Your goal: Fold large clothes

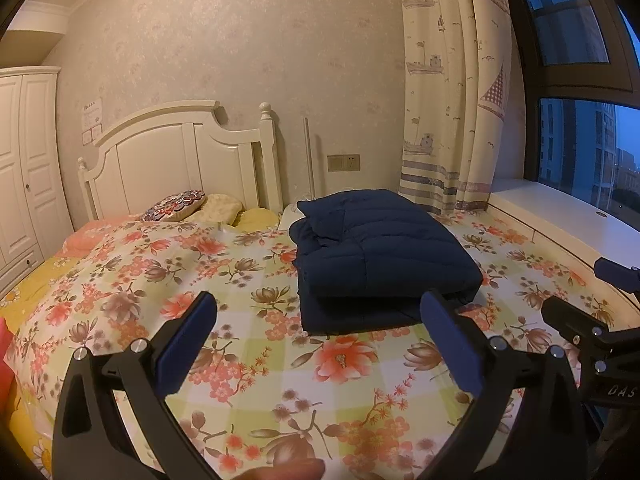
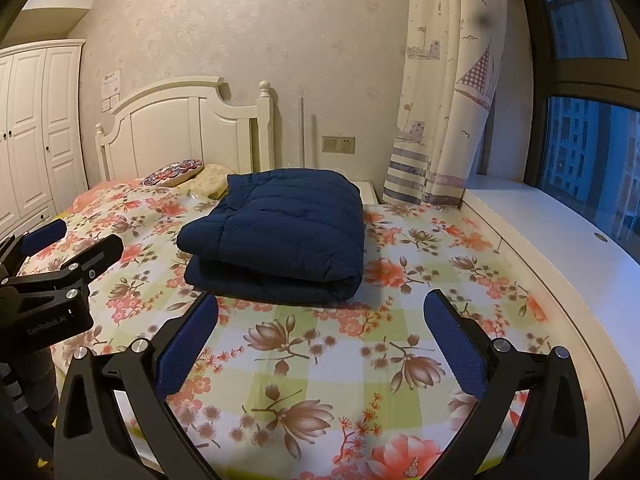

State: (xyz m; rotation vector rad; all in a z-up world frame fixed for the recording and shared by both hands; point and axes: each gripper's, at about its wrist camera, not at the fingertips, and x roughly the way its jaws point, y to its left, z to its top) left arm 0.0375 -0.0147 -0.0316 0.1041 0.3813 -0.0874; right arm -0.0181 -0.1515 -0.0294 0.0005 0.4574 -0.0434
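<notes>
A navy quilted jacket (image 1: 380,256) lies folded into a thick rectangle on the floral bedspread (image 1: 200,272). It also shows in the right wrist view (image 2: 280,236). My left gripper (image 1: 318,304) is open and empty, held above the bedspread just short of the jacket's near edge. My right gripper (image 2: 320,304) is open and empty, also just short of the jacket's near edge. The right gripper shows at the right edge of the left wrist view (image 1: 580,292). The left gripper shows at the left edge of the right wrist view (image 2: 72,244).
A white headboard (image 1: 180,156) and pillows (image 1: 176,206) stand at the far end of the bed. A white wardrobe (image 1: 24,168) is at the left. A curtain (image 1: 452,88) and a white window sill (image 1: 560,212) run along the right.
</notes>
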